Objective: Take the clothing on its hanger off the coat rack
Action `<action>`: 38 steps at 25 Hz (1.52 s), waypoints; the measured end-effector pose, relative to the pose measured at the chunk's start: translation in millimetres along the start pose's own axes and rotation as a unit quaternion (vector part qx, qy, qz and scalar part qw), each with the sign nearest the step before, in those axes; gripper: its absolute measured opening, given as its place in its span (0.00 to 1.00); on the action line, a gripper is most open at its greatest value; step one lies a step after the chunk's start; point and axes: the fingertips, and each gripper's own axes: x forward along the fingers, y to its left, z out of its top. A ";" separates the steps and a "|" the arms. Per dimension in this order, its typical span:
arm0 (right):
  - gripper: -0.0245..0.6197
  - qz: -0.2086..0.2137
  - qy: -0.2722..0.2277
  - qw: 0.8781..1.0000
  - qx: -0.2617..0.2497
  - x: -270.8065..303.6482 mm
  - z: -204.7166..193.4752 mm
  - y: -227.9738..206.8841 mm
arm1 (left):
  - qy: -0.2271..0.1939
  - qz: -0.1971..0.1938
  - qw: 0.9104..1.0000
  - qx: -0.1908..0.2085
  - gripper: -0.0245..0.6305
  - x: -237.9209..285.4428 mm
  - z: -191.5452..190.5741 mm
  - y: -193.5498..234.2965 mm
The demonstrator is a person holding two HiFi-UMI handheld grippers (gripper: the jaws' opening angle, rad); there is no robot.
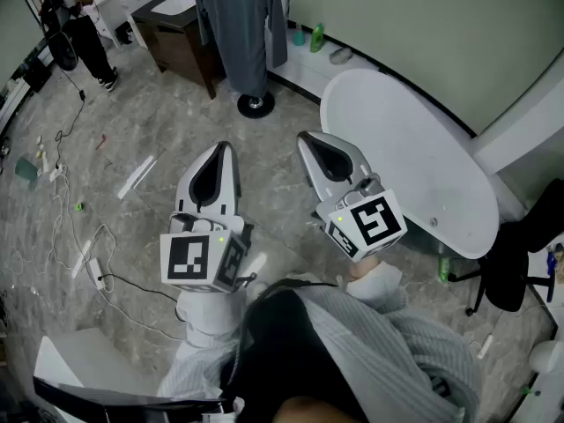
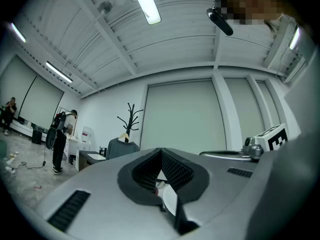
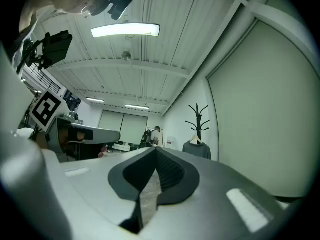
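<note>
A grey garment (image 1: pixel 240 25) hangs on a hanger from the black coat rack, whose round base (image 1: pixel 256 104) stands on the floor far ahead. In the left gripper view the rack (image 2: pixel 131 116) rises above the garment (image 2: pixel 122 148). It also appears in the right gripper view as a branched rack (image 3: pixel 198 116) with the garment (image 3: pixel 197 150) under it. My left gripper (image 1: pixel 222 151) and right gripper (image 1: pixel 307 139) are held side by side, well short of the rack. Both are shut with nothing between the jaws.
A white oval table (image 1: pixel 414 157) stands to the right of the grippers. A dark desk (image 1: pixel 181 38) sits beside the rack. A person (image 1: pixel 84 25) stands at the far left. Cables (image 1: pixel 79 236) lie on the floor at left, and a black chair (image 1: pixel 520 254) is at right.
</note>
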 end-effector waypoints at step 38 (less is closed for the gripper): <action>0.04 0.012 0.033 0.999 0.025 383.9 -101.0 -97.5 | 0.051 0.012 0.999 -0.004 0.04 266.1 -53.5 316.1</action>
